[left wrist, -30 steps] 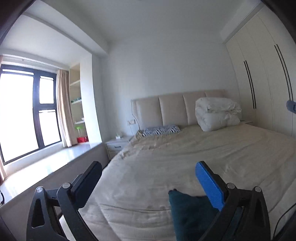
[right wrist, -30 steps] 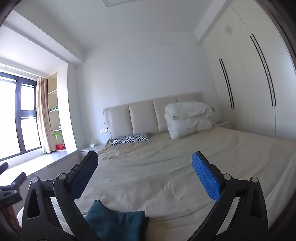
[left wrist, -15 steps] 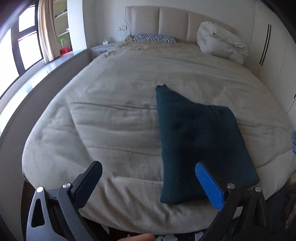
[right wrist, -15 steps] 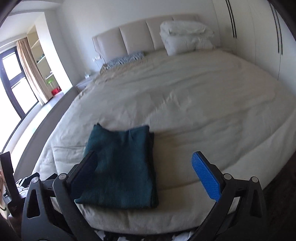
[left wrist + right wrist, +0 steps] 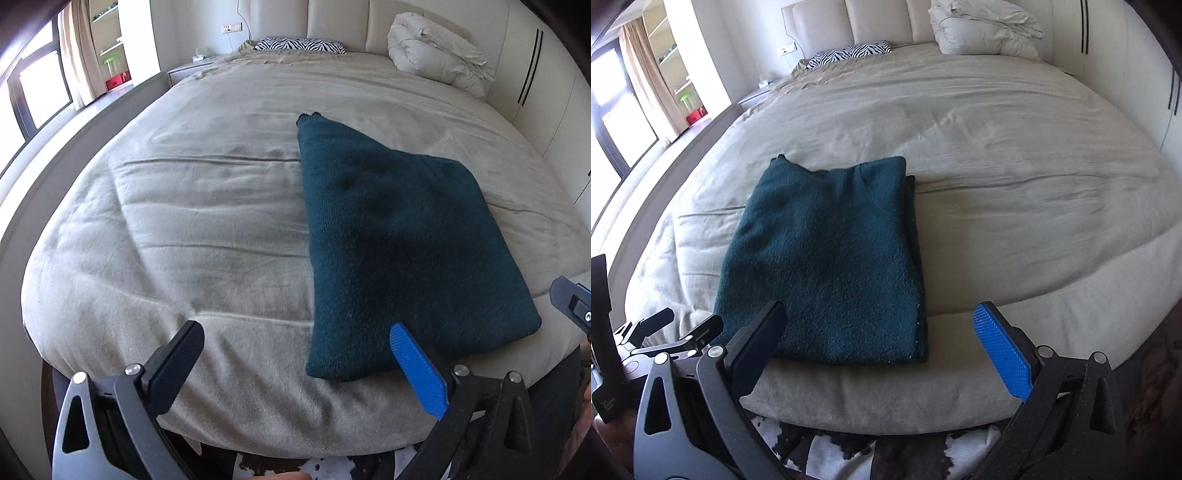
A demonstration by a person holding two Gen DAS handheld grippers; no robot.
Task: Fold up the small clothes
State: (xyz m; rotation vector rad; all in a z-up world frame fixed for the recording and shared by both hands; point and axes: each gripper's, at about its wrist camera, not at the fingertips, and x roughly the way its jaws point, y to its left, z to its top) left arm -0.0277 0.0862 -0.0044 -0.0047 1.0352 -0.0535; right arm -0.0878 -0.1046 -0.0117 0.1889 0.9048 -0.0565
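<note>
Folded teal knit (image 5: 827, 258) on bed (image 5: 1015, 177), no legible labels.

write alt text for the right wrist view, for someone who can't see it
A dark green folded sweater lies flat near the foot of a beige bed, with the open right gripper above the bed's near edge, holding nothing. A zebra-print pillow and a bundled white duvet sit by the headboard; the left gripper shows at the left edge.
</note>
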